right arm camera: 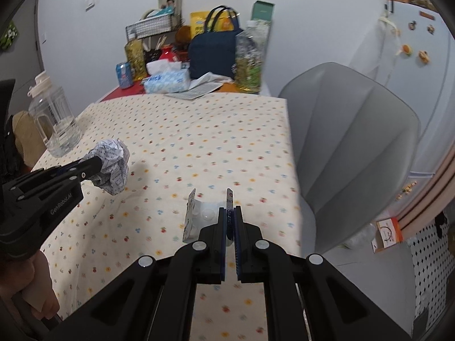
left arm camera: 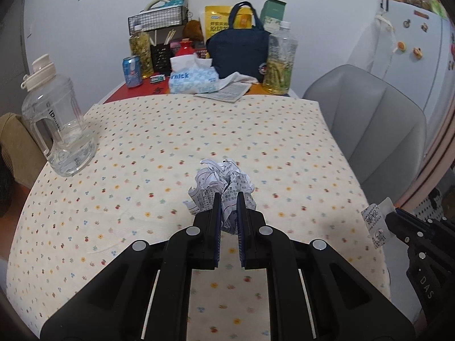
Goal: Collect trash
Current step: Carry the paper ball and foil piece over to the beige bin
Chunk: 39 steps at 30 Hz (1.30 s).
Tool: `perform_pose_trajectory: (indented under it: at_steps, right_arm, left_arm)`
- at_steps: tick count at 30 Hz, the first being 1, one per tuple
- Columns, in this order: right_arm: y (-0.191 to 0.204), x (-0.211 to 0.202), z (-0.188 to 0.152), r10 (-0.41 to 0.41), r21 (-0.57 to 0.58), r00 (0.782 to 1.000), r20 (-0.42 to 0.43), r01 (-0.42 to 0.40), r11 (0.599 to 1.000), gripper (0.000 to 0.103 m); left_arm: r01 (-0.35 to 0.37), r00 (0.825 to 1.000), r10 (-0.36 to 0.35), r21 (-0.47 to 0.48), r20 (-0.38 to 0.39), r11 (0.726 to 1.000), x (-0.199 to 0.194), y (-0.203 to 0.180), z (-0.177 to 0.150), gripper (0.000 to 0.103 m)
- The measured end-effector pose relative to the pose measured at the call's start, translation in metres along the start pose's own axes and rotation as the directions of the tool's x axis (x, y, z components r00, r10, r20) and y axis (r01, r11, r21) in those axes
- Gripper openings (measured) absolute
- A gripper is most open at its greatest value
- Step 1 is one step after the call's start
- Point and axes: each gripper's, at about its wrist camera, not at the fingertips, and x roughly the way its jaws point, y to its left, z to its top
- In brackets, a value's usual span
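Trash in hand, two items, both lifted clear of the bench (left arm camera: 199, 130) with its flower-dotted cloth.

Item one: crumpled paper ball (left arm camera: 224, 187), printed, clenched between the fingers of the left gripper (left arm camera: 228, 199). From the right wrist view we see it hanging above the cloth, on the near side of the clear water jug (left arm camera: 57, 125) and apart from it.

Item two: emptied blister pack (right arm camera: 199, 216), folded, clear bubbles showing, pinched at one edge by the right gripper (right arm camera: 230, 213), whose fingers are closed tight on it. It sits on the far side of the cloth from the jug, toward the grey chair (right arm camera: 355, 142).

Step, as we judge it: pick-up is done for both pieces; carrying off is the step in hand. We see no bin or bag for waste in either view, so we cannot say where the drop goes.

Next move, in our estimate: keep both grips firm, since the pack is held only by a thin edge and could slip or twist out. Swing both loads away from the jug. Find the receptacle, bring each piece above its mouth, then release one at a time.

Not trash, we judge: the tissue pack (left arm camera: 193, 78), the navy bag (left arm camera: 239, 51) and the bottles beyond the jug.
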Motion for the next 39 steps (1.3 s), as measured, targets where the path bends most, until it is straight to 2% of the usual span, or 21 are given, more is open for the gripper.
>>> perform_pose_trajectory:
  at_steps: [11,21,39]
  right_arm:
    - [-0.066,-0.047,-0.021,-0.072,0.119,0.996,0.048,0.065,0.991,0.006]
    - [-0.121,-0.075,-0.048,-0.162,0.205,0.986,0.043,0.15,0.967,0.006]
    - [-0.208,-0.116,-0.098,-0.298,0.367,0.954,0.018,0.271,0.89,0.006]
  left_arm:
    - [0.051,0.998,-0.052,0.058,0.024,0.997,-0.029,-0.062,-0.006,0.01]
    - [0.129,0.991,-0.134,0.13,0.029,0.983,-0.047,-0.119,-0.017,0.01]
    - [0.27,0.96,-0.279,0.294,-0.013,0.917,-0.058,-0.233,-0.035,0.01]
